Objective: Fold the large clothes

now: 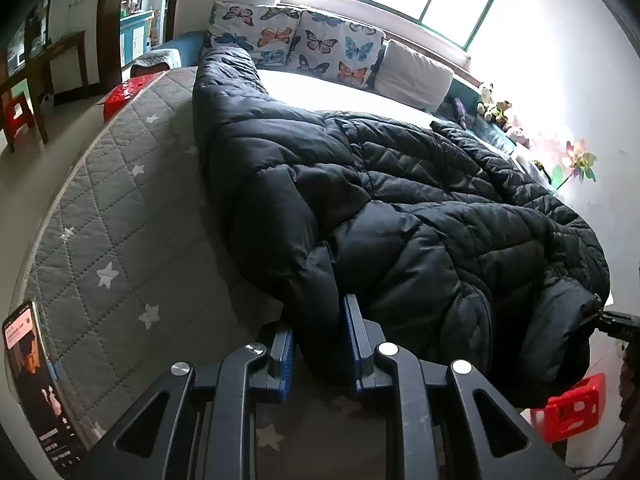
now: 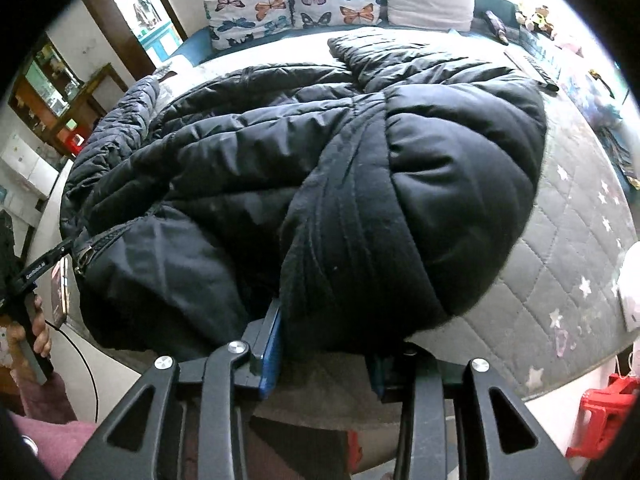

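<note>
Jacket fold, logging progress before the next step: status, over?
Left gripper shut on black puffer jacket edge. Right gripper clamped on its bunched near end. Jacket rumpled across mattress, not yet folded. Nothing blocking.

The jacket (image 1: 400, 208) lies on the mattress (image 1: 120, 208), pillows (image 1: 304, 42) behind it.

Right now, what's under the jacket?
The grey star-quilted mattress shows beside the jacket and runs under it. Both grippers, left and right, pinch its near edge. Anything else beneath is covered.
</note>
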Demonstrator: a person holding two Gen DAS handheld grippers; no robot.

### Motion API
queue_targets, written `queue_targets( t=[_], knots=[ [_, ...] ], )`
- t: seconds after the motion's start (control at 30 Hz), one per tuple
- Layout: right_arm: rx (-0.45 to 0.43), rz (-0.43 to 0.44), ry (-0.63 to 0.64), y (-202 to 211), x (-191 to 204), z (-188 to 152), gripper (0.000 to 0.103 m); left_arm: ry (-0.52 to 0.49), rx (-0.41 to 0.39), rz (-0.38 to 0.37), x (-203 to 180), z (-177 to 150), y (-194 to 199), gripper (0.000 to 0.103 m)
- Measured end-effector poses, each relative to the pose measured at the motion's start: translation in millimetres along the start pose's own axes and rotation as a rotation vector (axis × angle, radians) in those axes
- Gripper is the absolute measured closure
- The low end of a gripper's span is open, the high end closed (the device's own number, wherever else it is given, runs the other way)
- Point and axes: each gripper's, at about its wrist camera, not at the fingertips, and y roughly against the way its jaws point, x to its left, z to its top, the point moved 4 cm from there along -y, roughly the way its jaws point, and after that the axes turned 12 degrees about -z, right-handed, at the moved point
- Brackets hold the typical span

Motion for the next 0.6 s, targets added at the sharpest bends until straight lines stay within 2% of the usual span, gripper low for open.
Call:
queue_targets(
  t=[0.1, 0.17, 0.3, 0.43, 0.6],
  knots=[
    [0.026, -0.036, 0.01, 0, -3, -4, 0.058, 0.013, 0.011, -0.01, 1, 1, 3, 0.077],
    [0.042, -0.089, 0.021, 3, -10, -15, 0.058, 0.01, 0.019, -0.009, 0, 0, 6, 0.076],
    [0.03, -0.157, -0.006, 11, -26, -23, 0.058, -0.021, 0.024, 0.017, -2, 1, 15, 0.075],
    [-0.021, -0.184, -0.05, 24, -43, -24, 0.058, -0.046, 0.016, 0.052, -7, 2, 28, 0.075],
    [-0.134, -0.188, -0.013, 47, -46, -1, 0.057, -0.073, -0.034, 0.094, -15, 11, 52, 0.074]
  ],
)
